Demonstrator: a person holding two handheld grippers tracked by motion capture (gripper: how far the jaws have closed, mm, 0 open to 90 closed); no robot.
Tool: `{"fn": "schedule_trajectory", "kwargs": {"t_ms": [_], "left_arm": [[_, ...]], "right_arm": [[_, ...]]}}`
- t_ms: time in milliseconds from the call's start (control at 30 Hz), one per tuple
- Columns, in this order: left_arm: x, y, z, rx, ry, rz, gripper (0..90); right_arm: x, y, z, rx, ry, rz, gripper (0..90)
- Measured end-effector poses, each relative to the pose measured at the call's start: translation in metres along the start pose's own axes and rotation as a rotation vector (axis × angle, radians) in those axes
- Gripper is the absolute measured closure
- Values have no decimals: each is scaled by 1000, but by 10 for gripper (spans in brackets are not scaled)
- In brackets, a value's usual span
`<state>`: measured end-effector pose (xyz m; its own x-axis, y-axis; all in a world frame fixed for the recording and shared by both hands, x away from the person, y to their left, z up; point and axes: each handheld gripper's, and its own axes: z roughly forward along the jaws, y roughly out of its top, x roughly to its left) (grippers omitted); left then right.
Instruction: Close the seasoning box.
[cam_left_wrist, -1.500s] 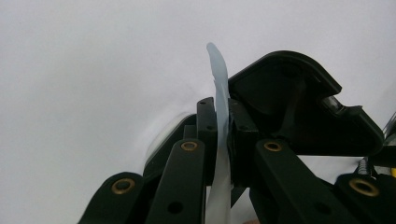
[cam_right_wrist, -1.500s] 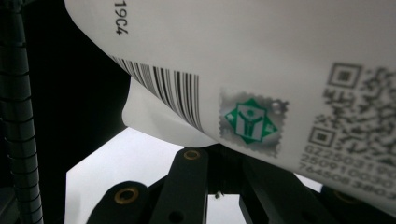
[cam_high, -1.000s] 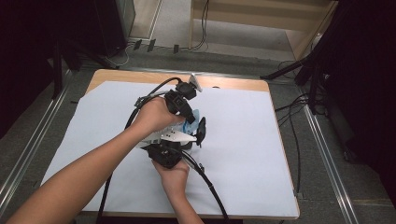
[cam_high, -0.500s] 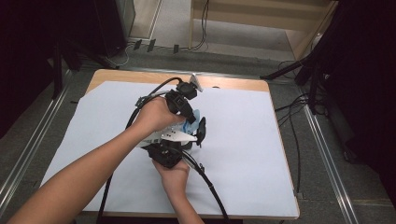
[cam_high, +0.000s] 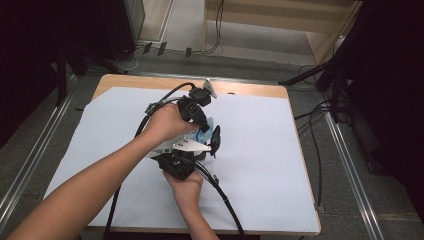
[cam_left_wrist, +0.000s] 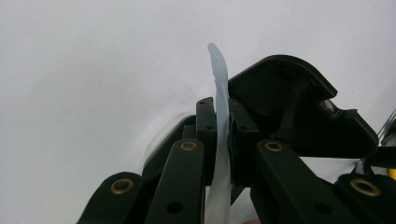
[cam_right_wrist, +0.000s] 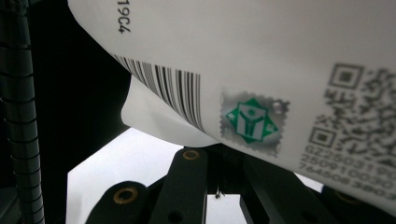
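One thin pale-blue plastic packet (cam_left_wrist: 218, 116) with a white printed label (cam_right_wrist: 289, 79) is held between both tools near the middle of the white-covered table (cam_high: 260, 150). It is clamped edge-on by the closed jaws of the left gripper (cam_left_wrist: 223, 135). The right gripper (cam_right_wrist: 219, 168) is pressed under the label, its jaws apparently closed on the packet.

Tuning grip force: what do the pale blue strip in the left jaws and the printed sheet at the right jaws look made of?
Pale blue strip: thin translucent plastic film, likely; it bends edge-on between the shut jaws. Printed sheet: matte white paper or label stock, probably; it carries barcodes and a green stamp.
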<state>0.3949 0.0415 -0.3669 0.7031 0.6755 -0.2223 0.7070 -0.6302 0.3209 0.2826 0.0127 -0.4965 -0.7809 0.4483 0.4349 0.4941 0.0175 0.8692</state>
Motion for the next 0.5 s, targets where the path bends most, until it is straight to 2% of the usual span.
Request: {"fn": "schedule_trajectory", "kwargs": {"t_ms": [500], "left_arm": [[2,0,-3,3,5,-3,861]], "right_arm": [[2,3,4,-7,2,2,900]]}}
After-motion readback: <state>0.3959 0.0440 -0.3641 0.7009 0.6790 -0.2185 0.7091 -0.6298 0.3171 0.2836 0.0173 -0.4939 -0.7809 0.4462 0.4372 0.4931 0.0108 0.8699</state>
